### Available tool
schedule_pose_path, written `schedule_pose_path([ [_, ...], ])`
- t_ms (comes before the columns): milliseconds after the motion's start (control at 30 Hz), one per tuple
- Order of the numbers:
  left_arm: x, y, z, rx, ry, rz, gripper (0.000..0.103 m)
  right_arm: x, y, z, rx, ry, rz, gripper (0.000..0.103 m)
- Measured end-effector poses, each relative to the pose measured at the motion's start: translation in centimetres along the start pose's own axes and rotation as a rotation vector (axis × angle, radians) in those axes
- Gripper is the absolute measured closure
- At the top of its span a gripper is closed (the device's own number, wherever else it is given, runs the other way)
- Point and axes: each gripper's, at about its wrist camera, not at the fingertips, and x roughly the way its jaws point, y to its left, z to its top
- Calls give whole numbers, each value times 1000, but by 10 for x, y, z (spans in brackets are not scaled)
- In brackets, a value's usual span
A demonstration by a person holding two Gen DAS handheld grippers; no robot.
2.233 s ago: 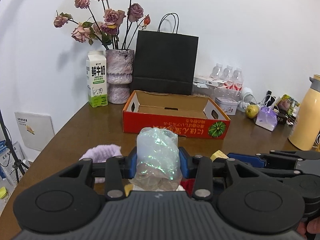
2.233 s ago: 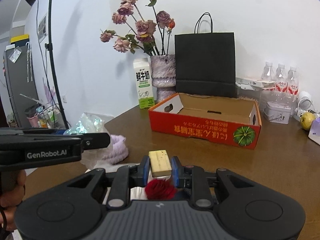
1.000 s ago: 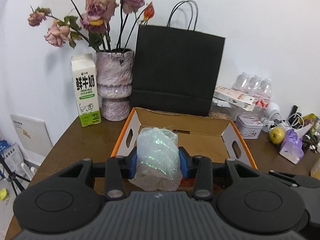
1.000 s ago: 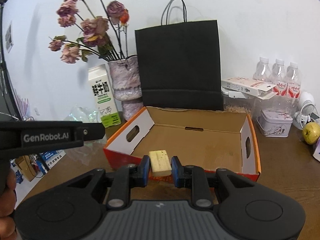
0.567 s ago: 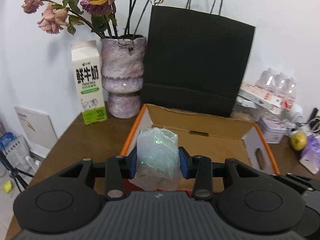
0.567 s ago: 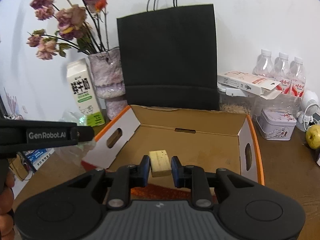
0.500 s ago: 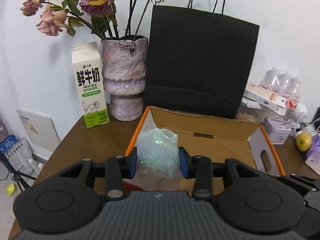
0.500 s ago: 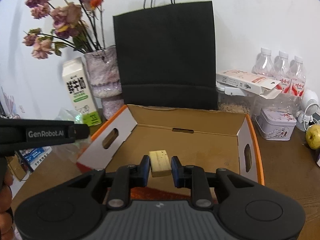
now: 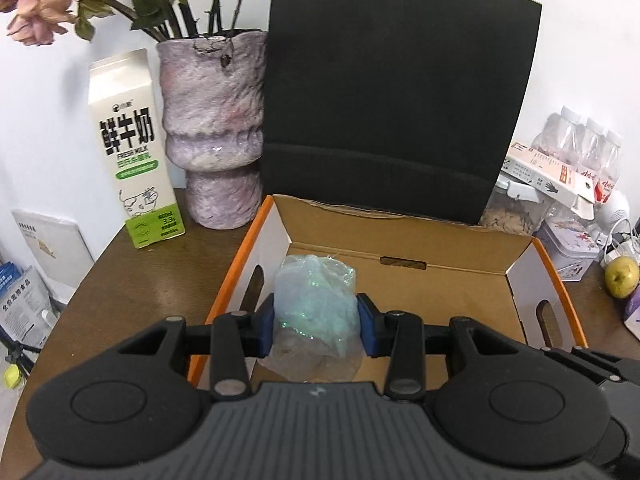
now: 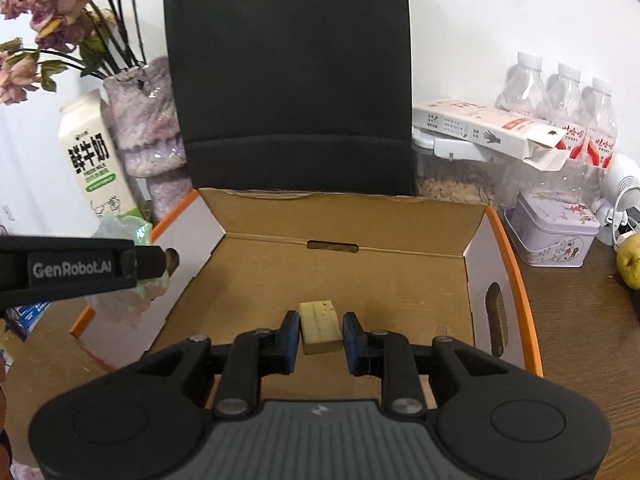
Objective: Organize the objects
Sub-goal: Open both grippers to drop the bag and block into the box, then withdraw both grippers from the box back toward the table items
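The left hand-held gripper (image 9: 316, 326) is partly closed, its blue pads pressed against both sides of a crumpled iridescent plastic bag (image 9: 314, 312), which hangs over the left end of an open cardboard box (image 9: 404, 276) with orange edges. The right hand-held gripper (image 10: 319, 332) is nearly closed, clamping a small yellowish wooden block (image 10: 320, 326) between its pads; the block is above the box floor, near the front wall, and whether it touches the floor cannot be told. In the right wrist view the left hand-held gripper's side arm appears at 9 o'clock with the bag bulging beneath it. The box sits on a brown wooden table (image 9: 132, 280). Directly behind it, at 12 o'clock, stands a black paper bag (image 9: 400, 100); at 10 o'clock are a mottled purple vase (image 9: 214, 128) with dried roses and a milk carton (image 9: 130, 148). At 2 o'clock stand water bottles (image 10: 560, 104), a long white carton (image 10: 488, 132) and a small tin (image 10: 552, 236), with a green pear (image 9: 621, 277) at 3 o'clock.
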Motion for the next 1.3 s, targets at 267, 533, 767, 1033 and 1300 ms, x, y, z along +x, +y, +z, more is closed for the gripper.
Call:
schedule_pose_path([
  [267,8,-2,-3,12,-51,-16,29,12,-9,-1,13,16,-6,60],
  [533,-5,3,-1,-30,-123,-11,0,8,-15,-2,30,-4,-4,9],
  [767,-16,5,-6,-21,-125,8,0,-7,-12,-5,25,-24,-2,9],
  [1033,-43,7,-15,-17,-141,3,0,-32,-8,-11,17,-43,0,9],
  [1300,-89,11,-31,6,-202,-7,0,-72,0,-24,-4,-89,15,9],
])
